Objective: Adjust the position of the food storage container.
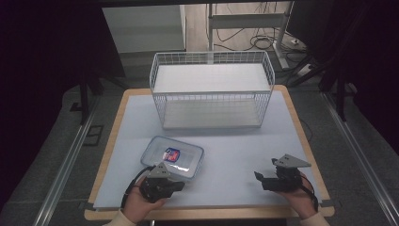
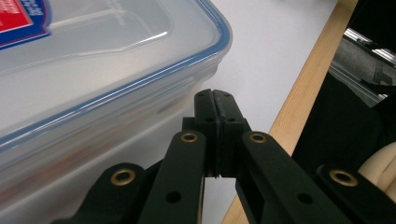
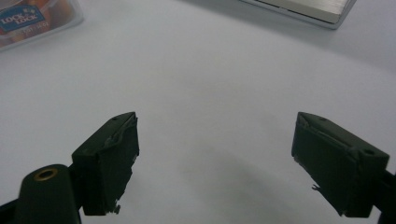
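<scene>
Closing in on the box (image 1: 172,157) with the left gripper (image 1: 175,185): fingers (image 2: 215,122) pressed together, nothing between them, tips just beside the box's near side wall, below the blue-edged lid (image 2: 140,70). Can't tell whether they touch the wall or sit a hair off it

Box sits on the worktop (image 1: 235,155) directly ahead of the left fingers, lid on, red-and-blue label (image 1: 172,154) on top. Basket (image 1: 211,89) stands well beyond it, farther from both grippers

Right gripper (image 1: 261,179) is low over bare worktop, fingers (image 3: 109,161) spread wide, nothing between them. Box is well off to its left and ahead; the label corner (image 3: 21,21) shows at the top left of the right gripper view

Risks from here, my read:
- pressed-together fingers can only push, not grab. A shove on the wall likely slides the box toward the basket or spins it, since the contact point looks off-centre, near a corner
- the wall is smooth, clear plastic, so the tips could skate along it or ride up under the lid lip and tip the box
- if the aim is a lift, the left fingers need to back off and spread first; spreading right here would knock the box sideways
- the right gripper is too far off to brace the box, so nothing stops it moving
- left tips sit close to the near worktop edge (image 2: 303,93), so little room to back off
</scene>
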`<state>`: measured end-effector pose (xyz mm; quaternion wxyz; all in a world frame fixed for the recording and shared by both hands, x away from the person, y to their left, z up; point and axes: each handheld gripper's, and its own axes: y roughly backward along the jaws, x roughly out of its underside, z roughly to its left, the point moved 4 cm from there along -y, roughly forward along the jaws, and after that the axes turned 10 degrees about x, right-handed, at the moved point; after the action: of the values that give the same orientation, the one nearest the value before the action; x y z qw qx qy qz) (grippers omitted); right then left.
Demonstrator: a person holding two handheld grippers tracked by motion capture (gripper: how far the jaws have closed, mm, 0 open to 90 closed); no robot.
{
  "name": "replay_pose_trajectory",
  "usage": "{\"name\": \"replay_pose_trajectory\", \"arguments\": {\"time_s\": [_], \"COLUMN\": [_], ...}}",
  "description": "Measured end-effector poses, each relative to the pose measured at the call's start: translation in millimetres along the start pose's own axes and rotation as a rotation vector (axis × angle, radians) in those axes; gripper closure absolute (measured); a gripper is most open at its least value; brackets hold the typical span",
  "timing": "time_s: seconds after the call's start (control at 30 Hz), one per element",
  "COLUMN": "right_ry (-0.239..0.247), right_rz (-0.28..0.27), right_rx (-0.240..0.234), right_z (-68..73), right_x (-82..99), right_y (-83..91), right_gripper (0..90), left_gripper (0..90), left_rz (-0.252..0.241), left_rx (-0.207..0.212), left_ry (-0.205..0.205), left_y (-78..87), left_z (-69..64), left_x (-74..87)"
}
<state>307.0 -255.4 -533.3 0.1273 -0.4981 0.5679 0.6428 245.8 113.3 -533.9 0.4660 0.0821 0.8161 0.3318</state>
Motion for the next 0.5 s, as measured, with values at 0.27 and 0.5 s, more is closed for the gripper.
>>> {"name": "replay_pose_trajectory", "arguments": {"time_s": [0.27, 0.5], "right_ry": [0.0, 0.004], "right_rz": [0.001, 0.005], "right_rx": [-0.002, -0.006], "right_z": [0.6, 1.5], "right_x": [0.1, 0.5], "right_y": [0.1, -0.9], "right_gripper": [15.3, 15.4], "left_gripper": [90.0, 90.0], "left_rz": [0.013, -0.012], "left_rx": [-0.008, -0.035], "left_ry": [-0.003, 0.008], "left_y": [-10.9, -18.8], "left_z": [1.3, 3.0], "left_x": [-3.6, -10.6]}}
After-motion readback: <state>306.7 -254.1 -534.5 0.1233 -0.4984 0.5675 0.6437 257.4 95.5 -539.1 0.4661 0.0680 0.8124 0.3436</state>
